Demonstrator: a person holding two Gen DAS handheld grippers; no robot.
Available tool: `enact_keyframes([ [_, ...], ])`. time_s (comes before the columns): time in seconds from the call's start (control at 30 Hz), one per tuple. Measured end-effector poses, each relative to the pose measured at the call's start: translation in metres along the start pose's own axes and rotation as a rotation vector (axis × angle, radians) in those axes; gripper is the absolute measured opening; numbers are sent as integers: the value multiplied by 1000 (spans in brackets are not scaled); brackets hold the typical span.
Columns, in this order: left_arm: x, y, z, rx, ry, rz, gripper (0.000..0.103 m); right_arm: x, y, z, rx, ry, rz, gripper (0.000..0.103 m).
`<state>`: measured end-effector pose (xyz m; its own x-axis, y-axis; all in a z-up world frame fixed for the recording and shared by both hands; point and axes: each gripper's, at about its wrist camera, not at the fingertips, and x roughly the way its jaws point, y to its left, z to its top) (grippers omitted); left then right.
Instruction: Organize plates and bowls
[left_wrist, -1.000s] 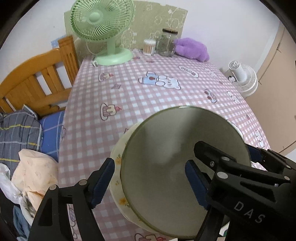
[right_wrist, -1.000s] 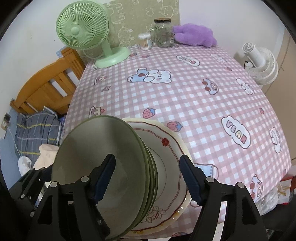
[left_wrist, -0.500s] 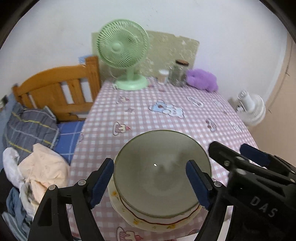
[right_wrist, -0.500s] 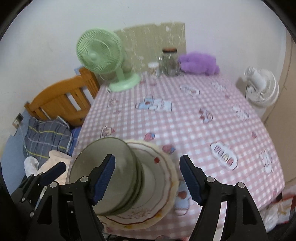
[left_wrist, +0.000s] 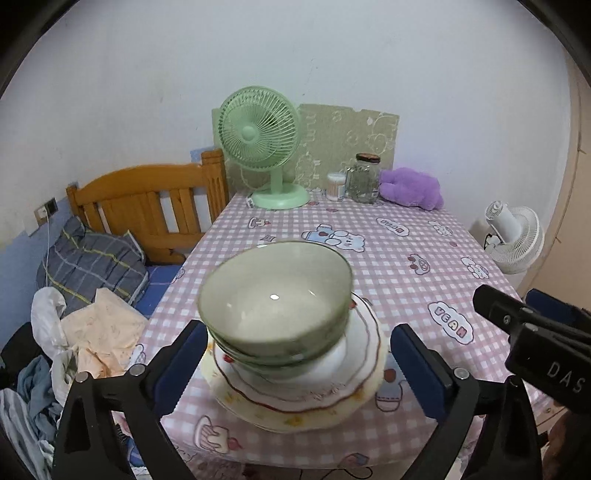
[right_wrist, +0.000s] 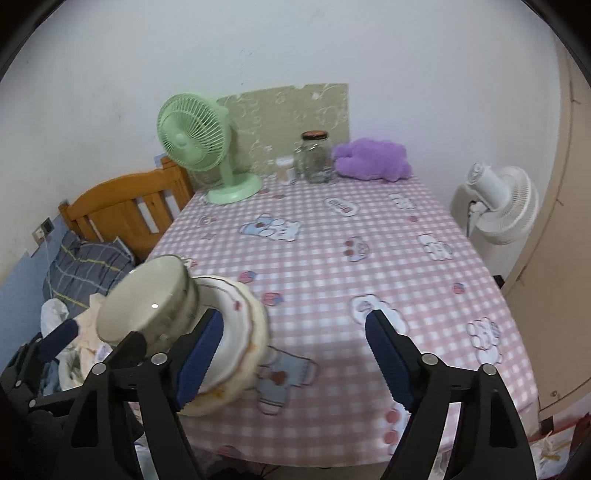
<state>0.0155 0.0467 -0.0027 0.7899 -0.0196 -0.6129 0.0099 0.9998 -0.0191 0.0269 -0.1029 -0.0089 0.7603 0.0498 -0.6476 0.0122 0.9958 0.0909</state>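
Two stacks in one: green bowls (left_wrist: 275, 295) nested inside each other sit on a pile of white plates (left_wrist: 354, 369) with red wavy rims.
Stack place: near left part of the table (left_wrist: 388, 236), close to its near edge, on the pink checked cloth with cartoon prints.
Bowls: upright, mouths up, the top one empty with a glint of light inside; slightly blurred in both views.
Plates: lying flat, the lowest one cream with small flower marks at its rim.
Left gripper (left_wrist: 295, 365): jaws spreading wide, one blue pad on each side of the stack near its base; neither pad presses on it, nothing is held.
Right gripper (right_wrist: 295, 354): jaws opening too, only bare cloth in the gap; its left blue pad (right_wrist: 199, 354) overlaps the plate rim in the view, and I cannot tell whether it touches.
Far edge of table: green desk fan (left_wrist: 258, 140) at the left, then a small cotton-swab tub (left_wrist: 336, 186), a glass jar (left_wrist: 364, 179) with a dark lid, and a purple plush toy (left_wrist: 412, 188).
Left of table: wooden bed frame (left_wrist: 147, 199), a checked pillow and loose clothes.
Right of table: white standing fan (right_wrist: 495, 206).
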Motion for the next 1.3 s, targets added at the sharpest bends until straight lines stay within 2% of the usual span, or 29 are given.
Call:
enact_keyframes([
  [0.17, -4, -10, -21, -34, -7, -23, 101, -8, -19, -22, -25, -47, -17, 84],
  [0.37, -11, -24, -35, -27, -28, -32, 101, -18, -36, -41, -29, -79, -25, 85],
  [1.3, -28, -26, -46, -41, -67, -34, 102, -34, -41, -57, -31, -99, -49, 87],
])
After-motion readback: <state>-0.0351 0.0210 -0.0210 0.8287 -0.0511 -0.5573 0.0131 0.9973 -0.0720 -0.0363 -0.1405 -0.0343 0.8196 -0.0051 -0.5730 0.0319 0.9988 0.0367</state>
